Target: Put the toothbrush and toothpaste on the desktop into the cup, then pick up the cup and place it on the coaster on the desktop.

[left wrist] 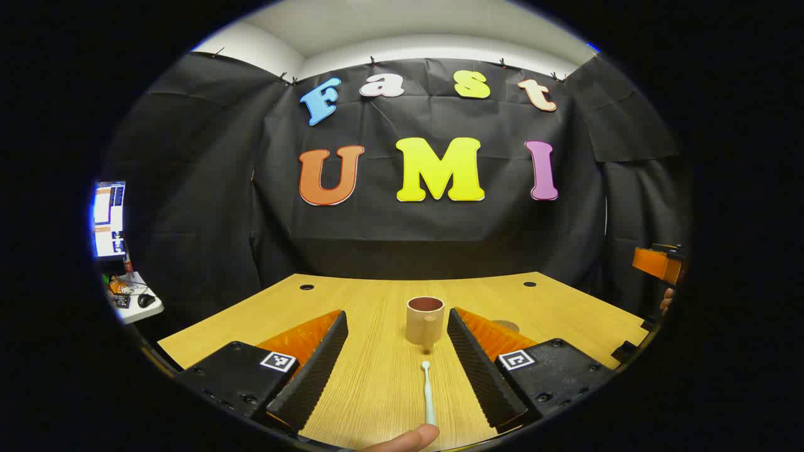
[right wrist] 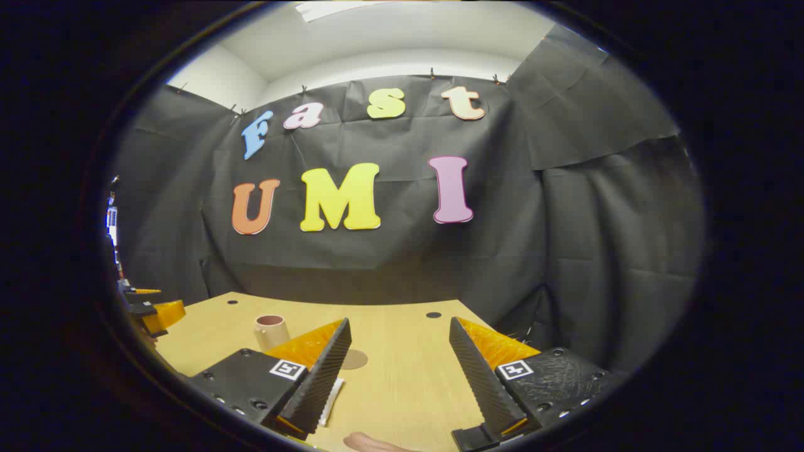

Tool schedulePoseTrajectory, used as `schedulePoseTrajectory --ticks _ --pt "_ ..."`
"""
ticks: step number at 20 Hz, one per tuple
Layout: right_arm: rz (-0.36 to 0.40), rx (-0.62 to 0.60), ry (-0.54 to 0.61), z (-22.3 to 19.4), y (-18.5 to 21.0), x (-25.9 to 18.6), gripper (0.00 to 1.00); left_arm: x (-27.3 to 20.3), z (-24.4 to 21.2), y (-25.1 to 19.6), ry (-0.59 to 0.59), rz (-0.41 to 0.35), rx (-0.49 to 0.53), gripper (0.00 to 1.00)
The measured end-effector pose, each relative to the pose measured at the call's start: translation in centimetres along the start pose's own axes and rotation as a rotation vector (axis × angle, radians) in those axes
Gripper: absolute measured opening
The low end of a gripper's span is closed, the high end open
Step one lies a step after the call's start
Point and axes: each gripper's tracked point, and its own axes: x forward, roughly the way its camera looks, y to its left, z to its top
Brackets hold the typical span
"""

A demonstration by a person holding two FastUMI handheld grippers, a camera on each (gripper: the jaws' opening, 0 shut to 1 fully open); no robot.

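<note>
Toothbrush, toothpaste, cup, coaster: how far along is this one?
Nothing looks done. The toothbrush lies flat on the desk, in line with the open left tool and short of the cup, whose inside looks empty. A white item, possibly the toothpaste, lies by the open right tool. The coaster is bare. Nothing is in hand; both loadings and the cup move remain.

I am working in a recording booth in a lab or office: creased black cloth walls [left wrist: 188, 207] clipped under a white ceiling, a pale wooden desk with cable holes [left wrist: 377, 389], and at far left a lit monitor [left wrist: 109, 220] above a cluttered side table [left wrist: 135, 304].
</note>
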Motion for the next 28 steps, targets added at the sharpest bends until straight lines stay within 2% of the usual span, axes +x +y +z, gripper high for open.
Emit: schedulePoseTrajectory --ticks 7,17,20,22,26,28 --pt "0.024 -0.051 -0.005 -0.6 1.6 -0.1 0.95 -0.2 -0.5 -0.4 0.015 -0.009 0.014 1.00" --pt "0.078 -0.038 0.044 -2.1 4.0 0.5 0.95 1.1 -4.0 0.3 0.081 0.000 0.012 1.00" --pt "0.070 -0.059 0.066 -3.5 3.8 1.3 0.95 1.8 -6.6 -0.7 0.157 -0.028 0.021 1.00" --pt "0.059 -0.061 0.098 -5.1 3.7 1.9 0.95 1.9 -8.5 -1.6 0.222 -0.052 -0.014 1.00" --pt "0.056 -0.071 0.165 -8.0 3.7 2.6 0.95 2.8 -11.7 -2.1 0.327 -0.061 -0.030 1.00" --pt "0.060 -0.069 0.190 -9.2 4.0 2.9 0.95 2.6 -14.1 -2.0 0.422 -0.052 -0.021 1.00"
